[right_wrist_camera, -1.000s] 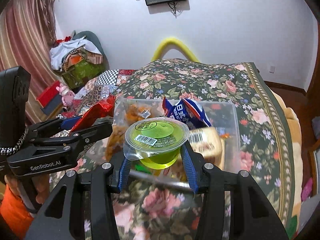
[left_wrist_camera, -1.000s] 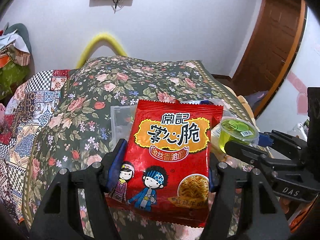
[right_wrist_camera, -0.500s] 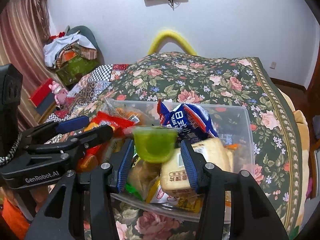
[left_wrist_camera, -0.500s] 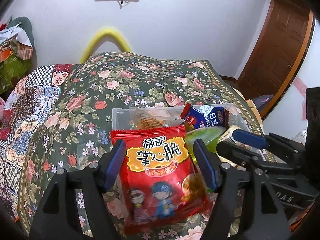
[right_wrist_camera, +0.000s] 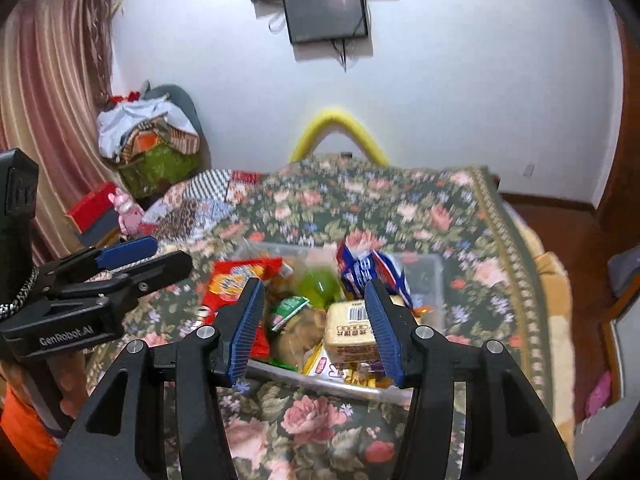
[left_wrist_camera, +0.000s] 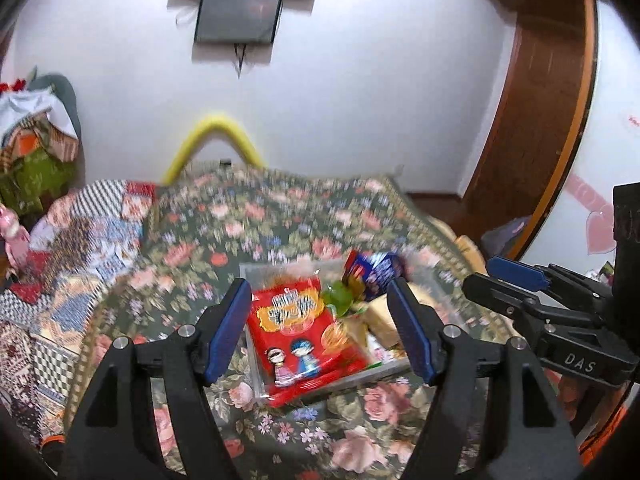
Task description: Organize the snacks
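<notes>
Floral bedspread (right_wrist_camera: 440, 208) under the box (right_wrist_camera: 436, 276): our left gripper (left_wrist_camera: 320, 320) and right gripper (right_wrist_camera: 312, 320) are spread, empty; we lift straight up, clear of the red packet (left_wrist_camera: 300, 332).

In bin (right_wrist_camera: 434, 276) on bedspread (right_wrist_camera: 460, 208): noodle packet (right_wrist_camera: 228, 284) at left, jelly cup (right_wrist_camera: 318, 286) in middle, bread pack (right_wrist_camera: 350, 330) near right, wrapper (right_wrist_camera: 370, 270) far right.
</notes>
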Demonstrator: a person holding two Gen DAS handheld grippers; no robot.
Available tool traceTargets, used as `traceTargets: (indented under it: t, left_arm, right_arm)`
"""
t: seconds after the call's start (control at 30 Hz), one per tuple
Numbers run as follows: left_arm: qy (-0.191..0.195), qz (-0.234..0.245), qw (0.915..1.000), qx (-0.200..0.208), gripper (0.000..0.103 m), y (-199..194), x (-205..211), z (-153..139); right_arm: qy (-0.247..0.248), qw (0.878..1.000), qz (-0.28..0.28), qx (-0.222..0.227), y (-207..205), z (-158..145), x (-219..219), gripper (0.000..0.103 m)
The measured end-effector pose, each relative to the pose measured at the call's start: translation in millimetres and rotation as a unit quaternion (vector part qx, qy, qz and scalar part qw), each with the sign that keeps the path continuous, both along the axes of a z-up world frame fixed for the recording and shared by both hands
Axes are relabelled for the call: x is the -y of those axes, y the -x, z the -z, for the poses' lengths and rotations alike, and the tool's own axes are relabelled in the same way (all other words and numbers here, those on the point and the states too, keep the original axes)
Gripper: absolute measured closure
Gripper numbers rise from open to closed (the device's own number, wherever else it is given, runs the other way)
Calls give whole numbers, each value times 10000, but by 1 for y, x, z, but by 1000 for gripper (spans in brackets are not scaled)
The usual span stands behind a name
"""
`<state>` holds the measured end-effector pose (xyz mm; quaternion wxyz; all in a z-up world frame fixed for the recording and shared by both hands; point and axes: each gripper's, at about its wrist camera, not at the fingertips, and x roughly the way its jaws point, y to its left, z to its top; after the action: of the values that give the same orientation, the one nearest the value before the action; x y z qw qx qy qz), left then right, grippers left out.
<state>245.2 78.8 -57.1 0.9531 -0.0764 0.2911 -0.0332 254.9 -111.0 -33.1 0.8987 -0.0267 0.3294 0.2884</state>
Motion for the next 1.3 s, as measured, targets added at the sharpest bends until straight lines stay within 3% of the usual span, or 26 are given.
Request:
traceTargets:
  t: [0.23, 0.3, 0.43, 0.5, 0.6, 0.8, 1.3]
  left_arm:
    - [-136, -74, 9967, 796, 33, 72, 19, -56]
    - [-217, -103, 9948, 993, 33, 91, 25, -67]
    - [-372, -155, 9900, 1351, 21, 125, 37, -83]
    - [-427, -212, 9875, 1502, 16, 139, 40, -88]
    - [-433, -195, 9858, 1612, 11, 153, 44, -93]
    - [-525, -141, 9836, 1718, 3, 171, 51, -96]
    - [-542, -146, 9845, 1662, 0, 185, 58, -90]
  right_arm:
    - [-228, 9971, 95, 725, 58, -57, 22, 53]
    - [-305, 9955, 123, 885, 73, -68, 27, 48]
    - [-474, 9916, 201, 1189, 102, -86, 38, 40]
    - [-531, 9893, 237, 1342, 115, -94, 42, 31]
    - [-572, 9864, 305, 1511, 129, -100, 46, 17]
    - [-536, 9828, 410, 1722, 146, -100, 47, 0]
    - [-475, 9835, 475, 1680, 162, -88, 50, 0]
